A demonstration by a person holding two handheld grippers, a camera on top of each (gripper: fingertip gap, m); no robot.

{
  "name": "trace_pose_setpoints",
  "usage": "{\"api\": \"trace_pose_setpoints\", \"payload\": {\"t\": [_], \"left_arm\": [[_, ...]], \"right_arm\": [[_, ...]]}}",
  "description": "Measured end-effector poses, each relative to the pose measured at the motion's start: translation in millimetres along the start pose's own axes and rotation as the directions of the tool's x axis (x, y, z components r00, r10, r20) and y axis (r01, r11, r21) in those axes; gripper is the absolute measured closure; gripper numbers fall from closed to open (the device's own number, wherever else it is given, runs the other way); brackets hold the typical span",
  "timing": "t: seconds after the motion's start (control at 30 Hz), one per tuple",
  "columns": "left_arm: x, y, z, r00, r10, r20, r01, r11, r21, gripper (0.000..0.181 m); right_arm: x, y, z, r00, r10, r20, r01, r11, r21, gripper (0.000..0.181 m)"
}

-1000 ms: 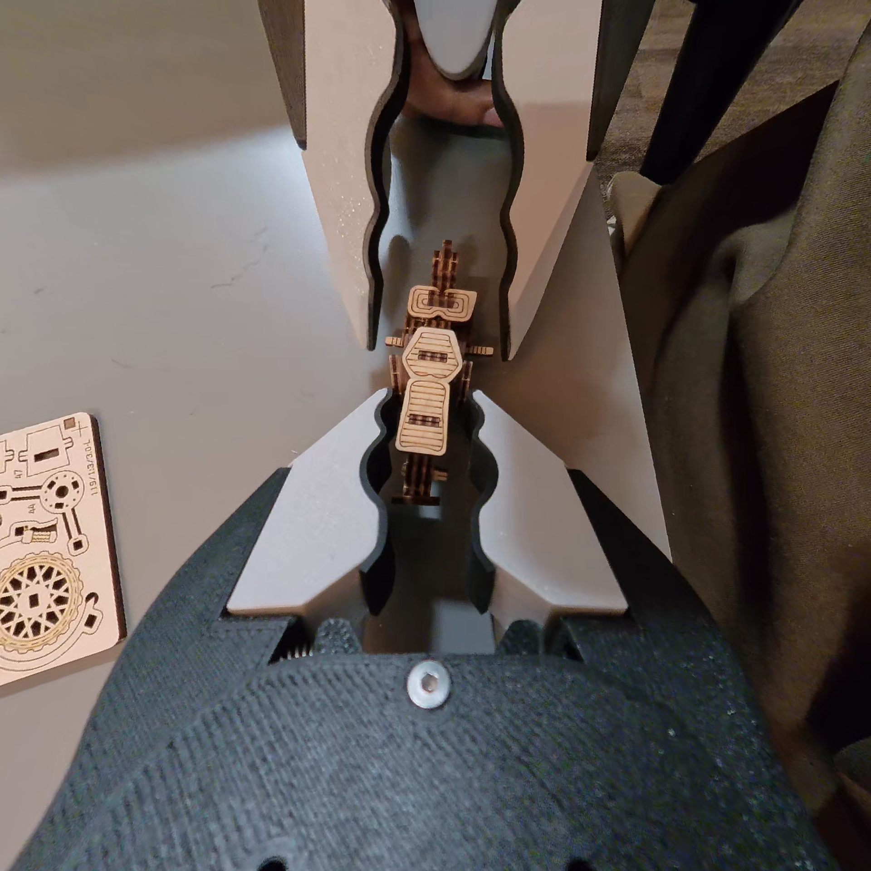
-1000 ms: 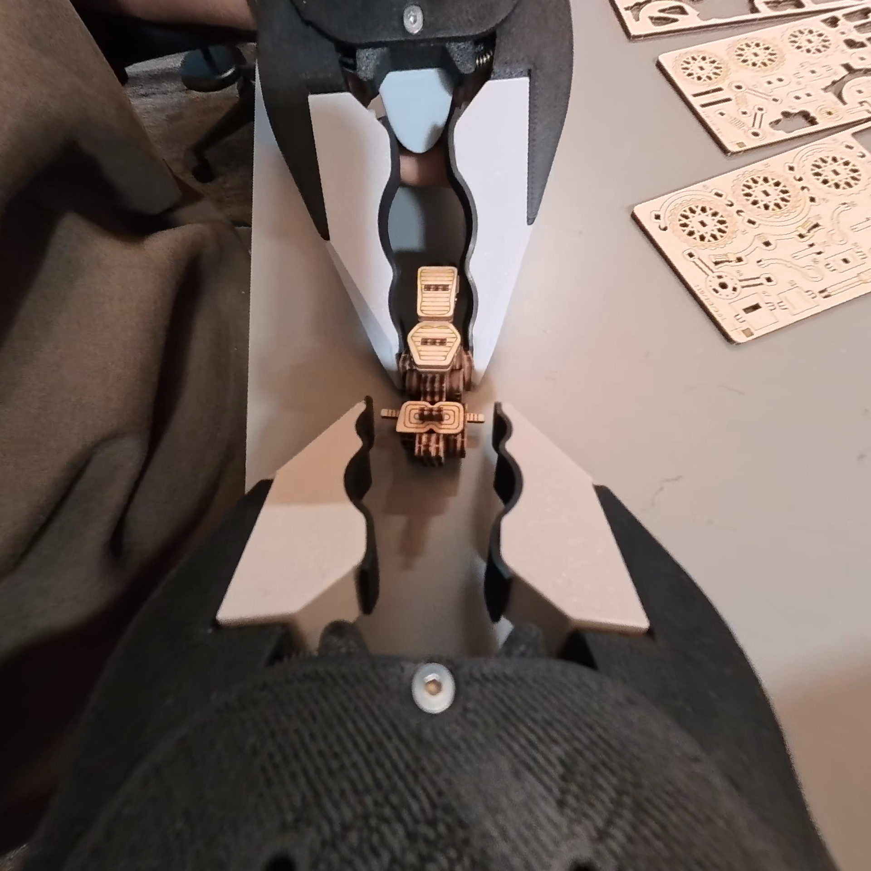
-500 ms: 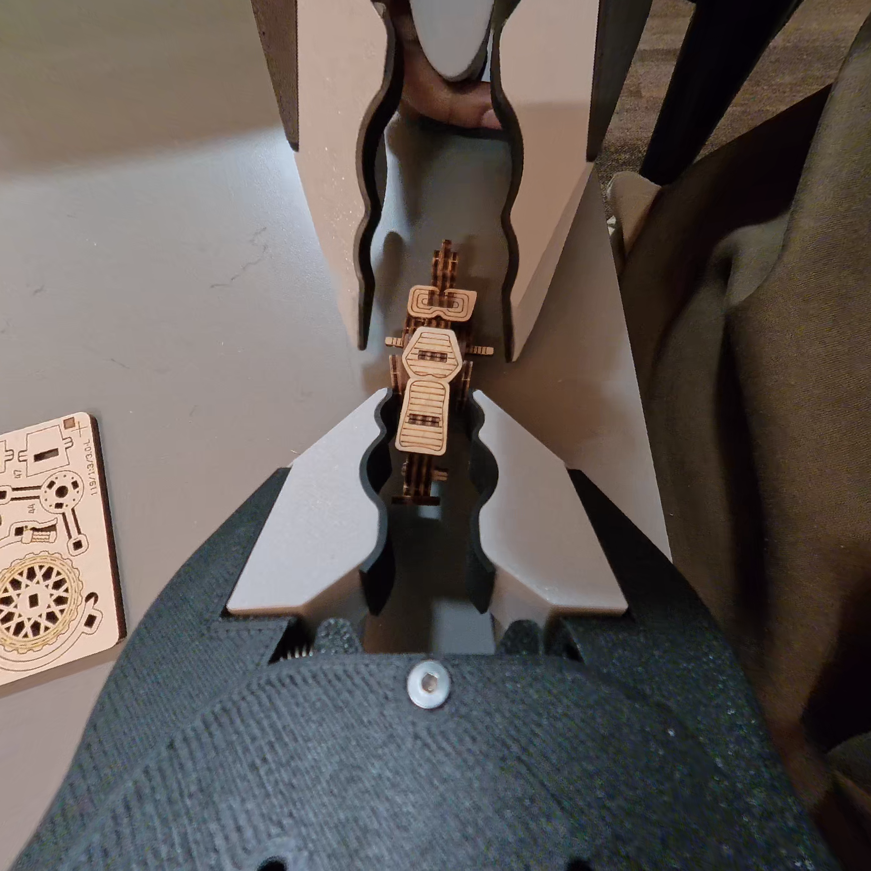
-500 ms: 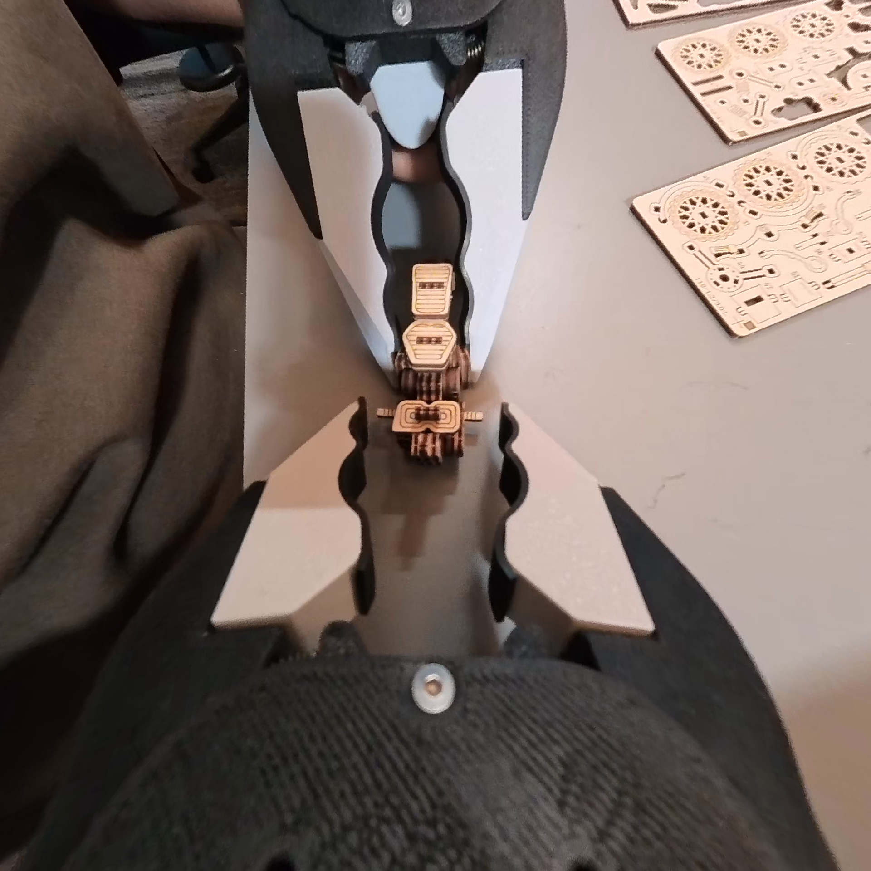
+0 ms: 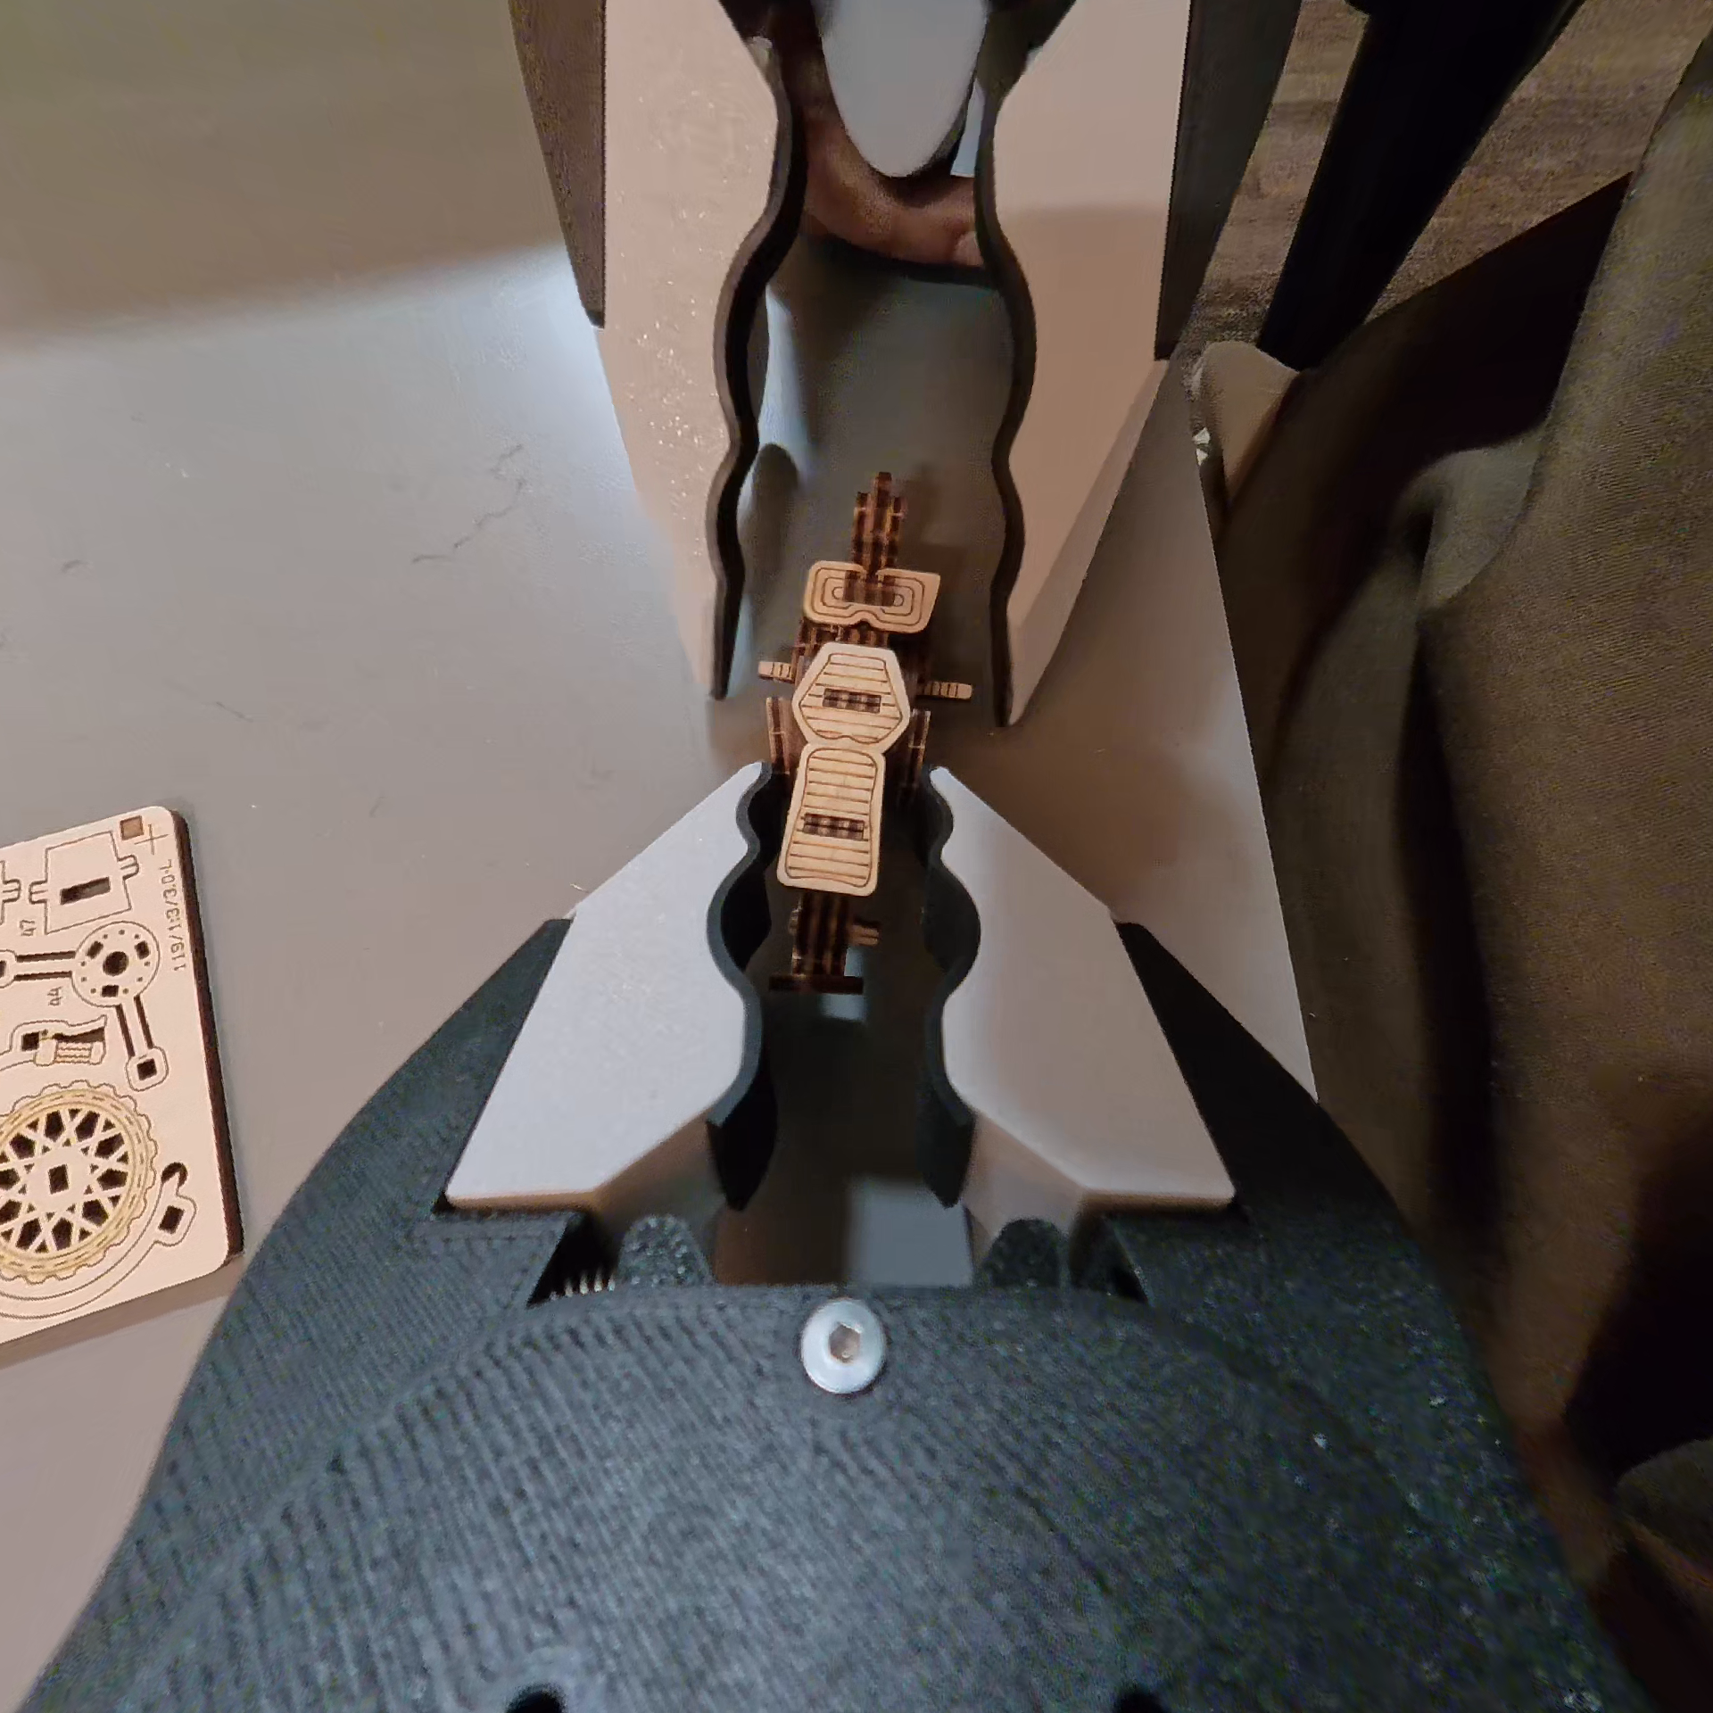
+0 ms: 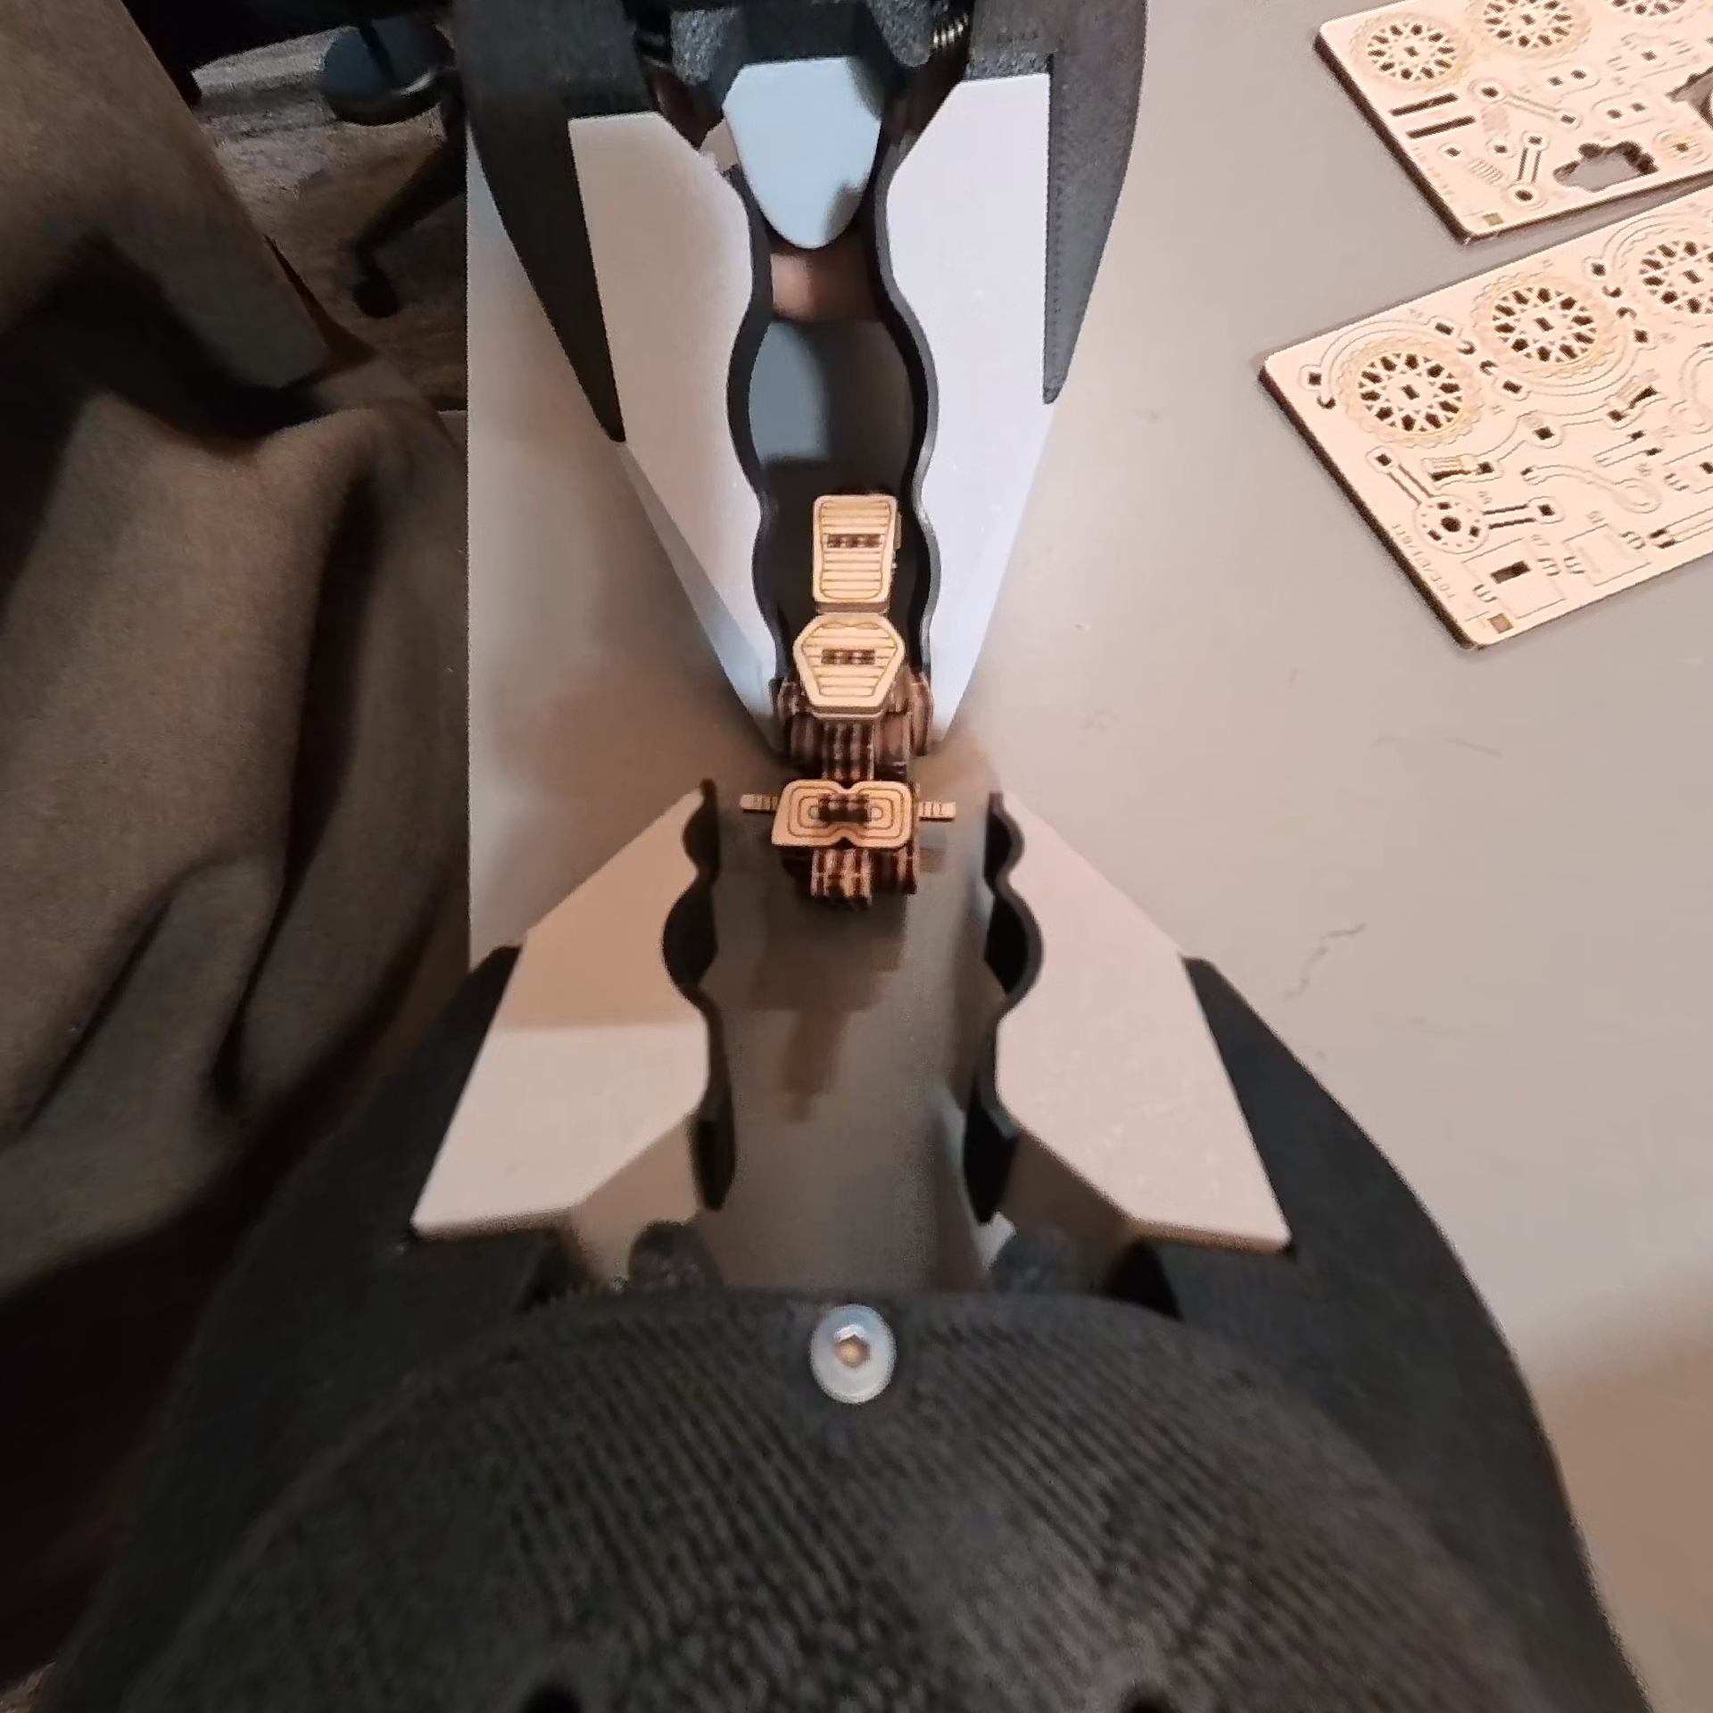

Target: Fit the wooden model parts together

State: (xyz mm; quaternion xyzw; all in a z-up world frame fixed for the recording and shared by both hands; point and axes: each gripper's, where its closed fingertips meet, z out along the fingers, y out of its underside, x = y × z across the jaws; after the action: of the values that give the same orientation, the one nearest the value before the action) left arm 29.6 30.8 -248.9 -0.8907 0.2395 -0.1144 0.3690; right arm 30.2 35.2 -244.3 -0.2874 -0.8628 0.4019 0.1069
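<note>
A small wooden model (image 5: 839, 797), a layered body with pale engraved plates on top, is held above the grey table (image 5: 324, 556). My left gripper (image 5: 845, 774) is shut on its rear half. My right gripper (image 5: 862, 706) comes from the opposite side. It is open, with its fingers on either side of the model's front end and side pegs, not touching them. In the right wrist view the model (image 6: 848, 667) sits between the shut left gripper (image 6: 853, 718) and the tips of the open right gripper (image 6: 850, 802).
A wooden parts sheet (image 5: 83, 1066) lies on the table to the left. Two more sheets (image 6: 1502, 445) (image 6: 1520, 102) lie at the upper right of the right wrist view. Olive cloth (image 5: 1483, 834) hangs past the table edge, with dark chair legs (image 5: 1344, 139) behind it. The tips of both grippers are at nearly the same place.
My right gripper's fingers have spread slightly wider around the model's front end. My left gripper and the model have stayed put.
</note>
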Motion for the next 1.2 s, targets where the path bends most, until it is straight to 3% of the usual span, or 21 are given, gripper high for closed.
{"api": "trace_pose_setpoints", "payload": {"t": [0.07,0.13,0.33,0.4,0.47,0.5,0.7,0.73,0.77,0.8,0.87,1.03,1.07,1.13,1.2], "left_arm": [[0.0,0.0,0.0,1.0,0.0,0.0,0.0,1.0,0.0,0.152],[0.0,0.0,0.0,1.0,0.0,0.001,0.0,1.0,0.0,0.152],[0.0,0.0,0.0,1.0,-0.001,0.001,0.001,1.0,0.0,0.152],[0.0,0.0,0.0,1.0,-0.001,0.001,0.001,1.0,0.0,0.152],[-0.1,0.0,0.0,1.0,-0.001,0.0,0.001,1.0,0.0,0.152],[-0.1,0.0,0.0,1.0,-0.001,0.001,0.001,1.0,0.0,0.152],[-0.3,0.1,0.1,1.0,0.0,0.001,0.0,1.0,0.0,0.152],[-0.2,0.2,0.1,1.0,-0.001,0.001,0.001,1.0,0.0,0.152],[-0.2,0.2,0.1,1.0,-0.001,0.001,0.001,1.0,0.0,0.152],[-0.3,0.1,0.2,1.0,-0.001,0.001,0.001,1.0,0.0,0.152],[-0.6,0.2,0.2,1.0,-0.002,0.003,0.002,1.0,0.0,0.152],[-0.3,0.2,0.2,1.0,0.0,0.0,0.0,1.0,0.0,0.151],[-0.3,0.3,0.3,1.0,-0.001,0.0,0.001,1.0,0.0,0.151],[-0.4,0.3,0.3,1.0,-0.001,0.0,0.001,1.0,0.0,0.152],[-0.5,0.3,0.4,1.0,-0.001,0.001,0.001,1.0,0.0,0.152]], "right_arm": [[0.5,0.1,0.1,1.0,0.004,-0.004,-0.004,1.0,-0.001,0.125],[-0.2,0.3,-0.2,1.0,0.002,-0.005,-0.002,1.0,-0.004,0.137],[-0.7,-0.1,-0.5,1.0,0.016,-0.007,-0.016,1.0,-0.003,0.137],[0.9,-2.5,-0.6,0.999,0.03,-0.011,-0.03,0.999,0.013,0.113],[0.5,-3.2,-1.0,1.0,0.03,-0.009,-0.03,0.999,0.018,0.121],[-0.1,-2.4,-0.9,1.0,0.021,-0.01,-0.021,1.0,0.012,0.137],[-0.9,-1.3,-0.9,1.0,0.004,-0.021,-0.004,1.0,-0.008,0.138],[-0.8,-2.1,-0.7,1.0,0.011,-0.018,-0.011,1.0,0.0,0.133],[0.0,-3.6,0.1,1.0,0.021,-0.02,-0.021,1.0,0.011,0.112],[0.5,-3.4,0.8,0.999,0.029,-0.02,-0.029,1.0,0.01,0.109],[-0.5,-0.7,0.6,1.0,0.004,-0.022,-0.005,1.0,-0.009,0.137],[-0.9,-0.2,0.2,0.999,-0.012,-0.036,0.011,1.0,-0.027,0.138],[-0.9,-1.2,-0.2,0.999,-0.009,-0.034,0.008,1.0,-0.018,0.138],[0.1,-5.4,0.8,0.999,0.016,-0.034,-0.016,1.0,0.012,0.103],[0.7,-3.3,1.0,0.999,0.015,-0.035,-0.015,1.0,-0.001,0.119]]}}
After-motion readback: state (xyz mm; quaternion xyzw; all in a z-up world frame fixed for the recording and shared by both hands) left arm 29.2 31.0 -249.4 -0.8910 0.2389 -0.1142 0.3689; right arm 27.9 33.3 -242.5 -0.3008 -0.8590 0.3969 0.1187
